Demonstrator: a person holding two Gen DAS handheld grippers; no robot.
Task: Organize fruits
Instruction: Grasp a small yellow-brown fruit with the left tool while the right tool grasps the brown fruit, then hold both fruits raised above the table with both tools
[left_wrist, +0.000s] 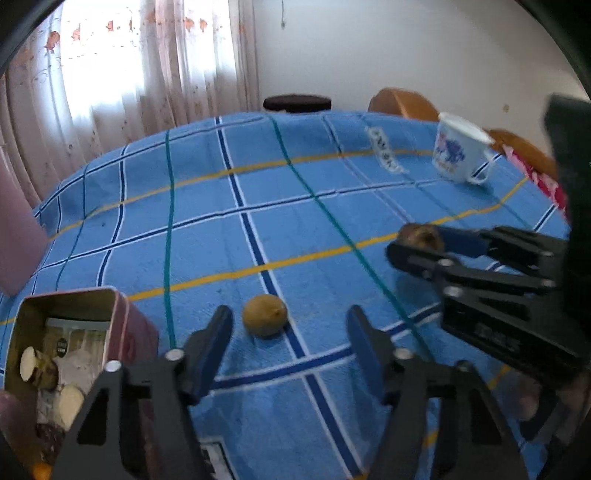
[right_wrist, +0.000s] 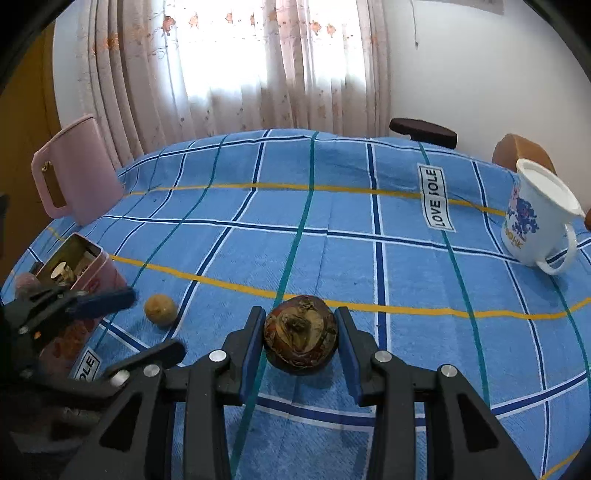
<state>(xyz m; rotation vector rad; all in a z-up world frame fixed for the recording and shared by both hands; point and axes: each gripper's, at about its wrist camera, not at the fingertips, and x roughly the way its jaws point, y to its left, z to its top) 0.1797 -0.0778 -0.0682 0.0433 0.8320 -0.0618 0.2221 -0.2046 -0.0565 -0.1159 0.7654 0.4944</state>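
Observation:
My right gripper is shut on a dark brown mottled round fruit and holds it just above the blue checked cloth; it shows in the left wrist view too. A small tan round fruit lies on the cloth just ahead of my open, empty left gripper; it also shows in the right wrist view. An open pink tin with several pieces of fruit in it stands at the left, beside the left gripper; it also shows in the right wrist view.
A white mug with a blue print stands at the far right. A pink pitcher stands at the far left edge. Dark and wooden chair backs rise beyond the table. A curtain hangs behind.

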